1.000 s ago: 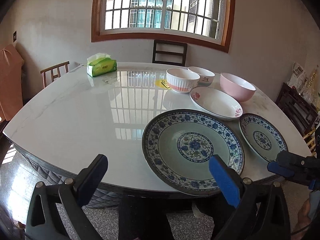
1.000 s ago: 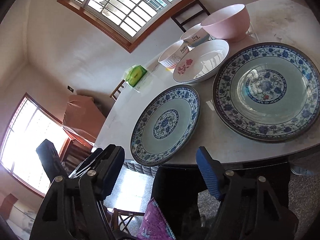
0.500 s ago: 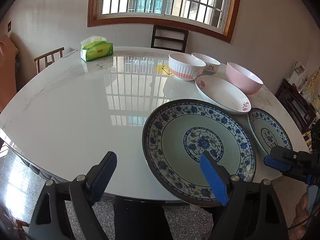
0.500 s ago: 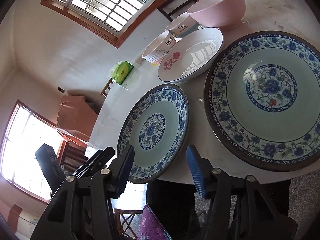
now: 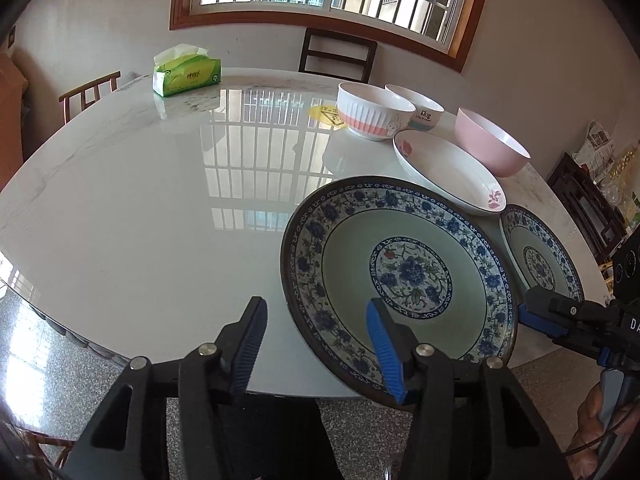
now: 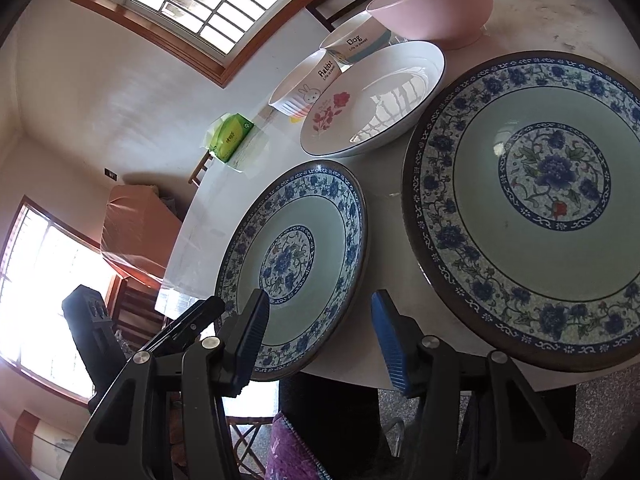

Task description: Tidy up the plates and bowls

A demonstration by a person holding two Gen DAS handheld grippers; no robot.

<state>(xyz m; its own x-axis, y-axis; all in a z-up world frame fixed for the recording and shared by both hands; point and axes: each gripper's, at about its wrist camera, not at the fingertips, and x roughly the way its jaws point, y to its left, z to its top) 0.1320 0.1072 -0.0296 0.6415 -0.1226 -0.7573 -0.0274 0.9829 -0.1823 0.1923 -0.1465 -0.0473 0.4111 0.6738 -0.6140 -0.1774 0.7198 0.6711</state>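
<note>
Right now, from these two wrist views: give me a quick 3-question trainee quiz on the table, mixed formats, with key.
1. How many bowls stand on the table?
2. True or false: the large blue plate is stacked on the small blue plate.
3. What lies at the table's far side, away from the dishes? A) tissue pack B) kettle C) cutlery tray

Key:
1. Three: the rabbit bowl, the Dog bowl and the pink bowl.
2. False: they lie side by side, apart.
3. A.
</note>
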